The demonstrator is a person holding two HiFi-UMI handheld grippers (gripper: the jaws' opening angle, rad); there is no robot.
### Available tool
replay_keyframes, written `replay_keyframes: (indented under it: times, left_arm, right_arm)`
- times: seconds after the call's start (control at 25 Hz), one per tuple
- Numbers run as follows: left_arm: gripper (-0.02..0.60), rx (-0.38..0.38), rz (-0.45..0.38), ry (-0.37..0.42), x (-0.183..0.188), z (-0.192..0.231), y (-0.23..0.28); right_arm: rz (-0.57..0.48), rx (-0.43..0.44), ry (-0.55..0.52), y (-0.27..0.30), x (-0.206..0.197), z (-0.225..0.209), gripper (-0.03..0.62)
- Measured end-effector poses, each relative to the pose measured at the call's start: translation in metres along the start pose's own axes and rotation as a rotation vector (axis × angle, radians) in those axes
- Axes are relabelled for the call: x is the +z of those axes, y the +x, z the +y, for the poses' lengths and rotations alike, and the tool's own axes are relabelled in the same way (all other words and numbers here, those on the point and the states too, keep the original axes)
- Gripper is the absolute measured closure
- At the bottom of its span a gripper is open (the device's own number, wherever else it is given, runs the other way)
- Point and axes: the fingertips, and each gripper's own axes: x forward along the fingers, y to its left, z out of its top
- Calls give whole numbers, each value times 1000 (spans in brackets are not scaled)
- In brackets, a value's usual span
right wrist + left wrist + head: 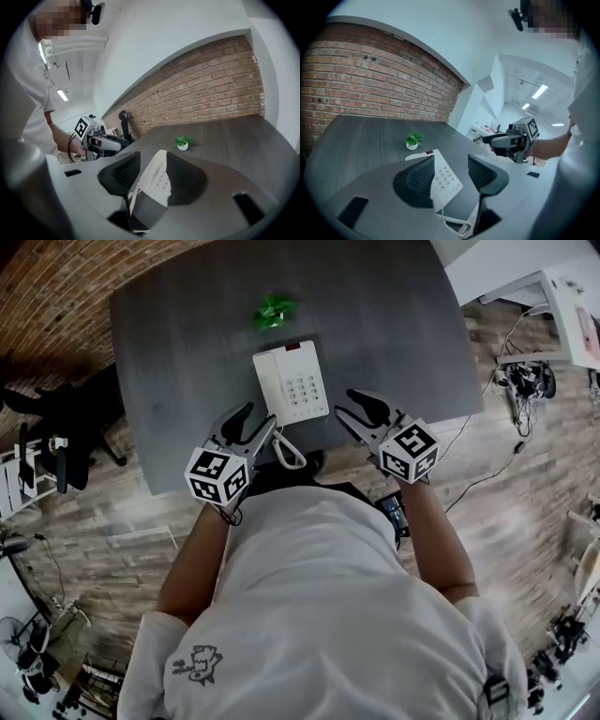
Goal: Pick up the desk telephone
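The white desk telephone [291,382] lies flat near the front edge of the dark grey table [187,352], its coiled cord [289,451] hanging over the edge. My left gripper [255,420] stands open just left of the phone's near corner, apart from it. My right gripper [352,406] stands open just right of the phone, also apart. In the left gripper view the telephone [443,178] shows beyond my open left gripper [451,171]. In the right gripper view the telephone [157,180] shows past my open right gripper [152,176]. Nothing is held.
A small green plant [274,310] in a white pot stands behind the phone. A black office chair [56,442] is left of the table. A white desk [562,306] and cables [520,381] lie at the right on the wooden floor.
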Motion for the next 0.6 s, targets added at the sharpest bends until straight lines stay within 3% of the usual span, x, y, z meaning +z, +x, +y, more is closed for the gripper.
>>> replay_keyframes:
  times: [0.4,0.6]
  left_arm:
    - [285,-57,115,-83,-48,35,45]
    - [258,-50,166,-137,-70,57,63]
  right_arm:
    - [167,-11,68,51,-59,-48,445]
    - [238,-15,119,74,-90,-69,452]
